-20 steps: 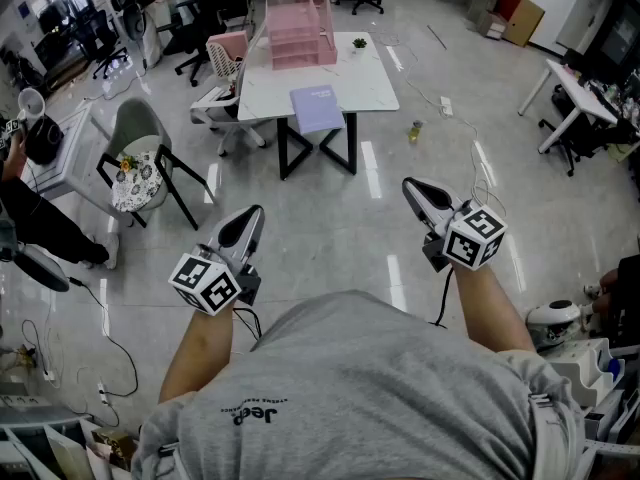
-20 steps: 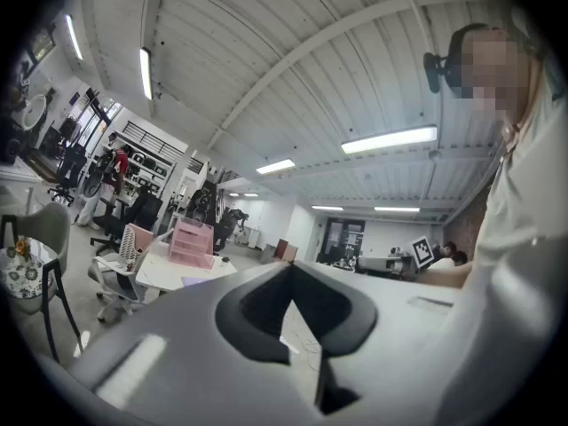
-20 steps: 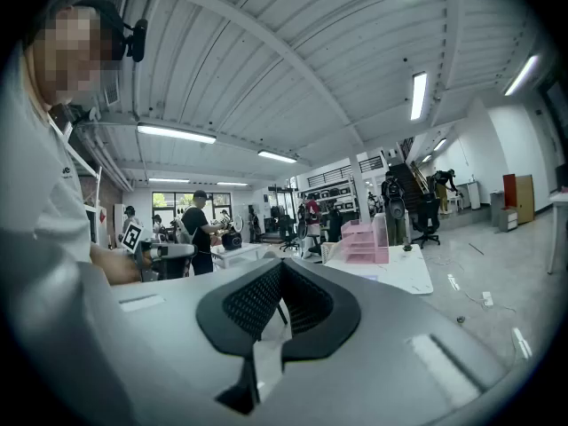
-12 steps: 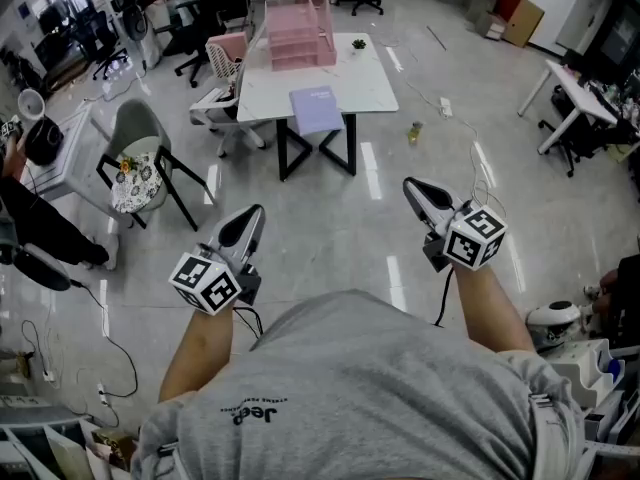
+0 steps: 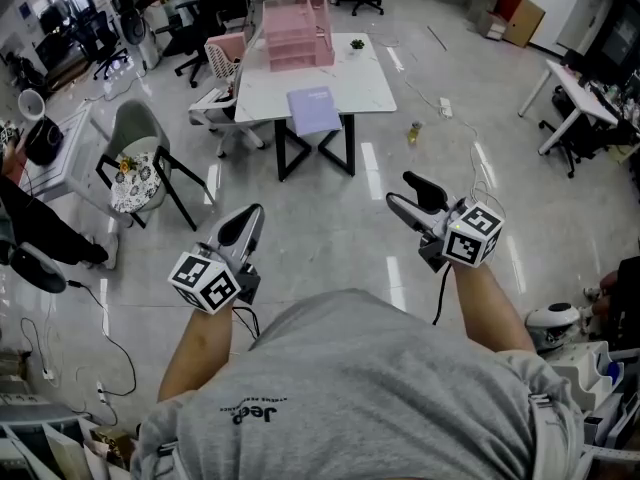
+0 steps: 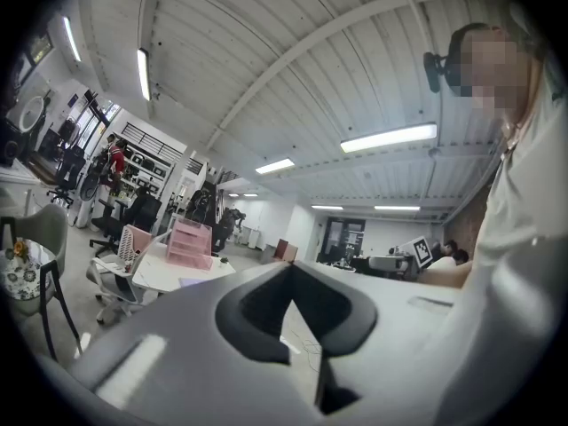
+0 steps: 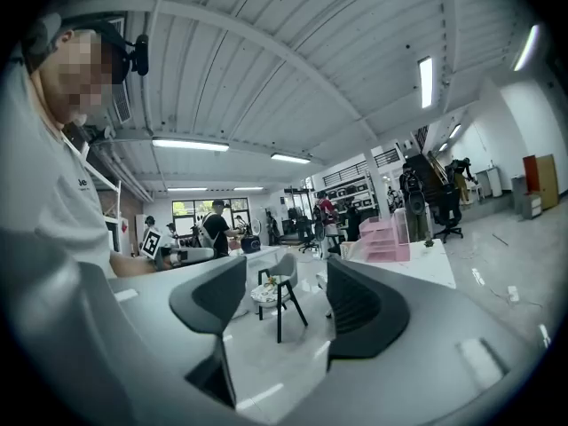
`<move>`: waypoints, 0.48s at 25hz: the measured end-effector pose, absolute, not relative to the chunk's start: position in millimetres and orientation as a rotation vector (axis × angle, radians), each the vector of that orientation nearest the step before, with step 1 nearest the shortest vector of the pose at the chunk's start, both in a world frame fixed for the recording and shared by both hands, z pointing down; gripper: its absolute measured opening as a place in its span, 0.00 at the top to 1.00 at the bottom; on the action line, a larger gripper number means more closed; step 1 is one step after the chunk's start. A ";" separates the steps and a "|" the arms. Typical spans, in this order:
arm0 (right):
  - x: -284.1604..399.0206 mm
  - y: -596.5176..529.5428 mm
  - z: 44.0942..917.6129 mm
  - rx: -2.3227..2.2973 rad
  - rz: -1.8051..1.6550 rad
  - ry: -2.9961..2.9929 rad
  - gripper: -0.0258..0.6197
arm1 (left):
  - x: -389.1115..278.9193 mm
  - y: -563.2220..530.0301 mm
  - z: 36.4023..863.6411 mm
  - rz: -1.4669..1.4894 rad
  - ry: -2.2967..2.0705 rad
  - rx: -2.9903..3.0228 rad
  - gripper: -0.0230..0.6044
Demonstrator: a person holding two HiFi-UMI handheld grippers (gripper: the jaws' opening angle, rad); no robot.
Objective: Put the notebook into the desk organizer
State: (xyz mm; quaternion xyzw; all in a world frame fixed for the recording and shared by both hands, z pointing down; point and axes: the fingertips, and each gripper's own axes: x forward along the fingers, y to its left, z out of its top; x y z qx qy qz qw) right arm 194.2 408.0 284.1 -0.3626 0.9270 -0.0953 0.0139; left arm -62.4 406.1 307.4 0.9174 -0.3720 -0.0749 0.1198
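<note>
The right gripper is now showing its two dark jaws spread apart with nothing between them, where a moment ago they were lying pressed together. The left gripper is staying clenched on nothing, as before. The person is holding both out in front of the body over the grey floor, well apart from the white marble-patterned rectangular desk.

The flat lilac rectangular notebook is lying untouched at the desk's near edge, roughly at its middle. The pink tiered plastic desk organizer is standing at the far left corner, well apart from the notebook. Neither is looking any different from a moment ago.

Judging by this, the right claw is being readied for the pickup while the approach is still to come. The task itself is not yet begun: the notebook is waiting to be gripped at its near edge and carried to the organizer
</note>
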 end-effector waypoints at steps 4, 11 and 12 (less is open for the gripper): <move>201.8 406.5 281.4 -1.121 -0.281 2.910 0.41 | -52.2 408.0 304.1 -0.222 -1.105 2.679 0.88; 231.5 409.2 281.0 -1.076 -0.291 2.934 0.38 | -28.6 420.0 302.7 -0.224 -1.177 2.653 0.88; 236.1 409.4 282.3 -1.062 -0.294 2.937 0.39 | -25.2 421.8 303.4 -0.222 -1.191 2.645 0.88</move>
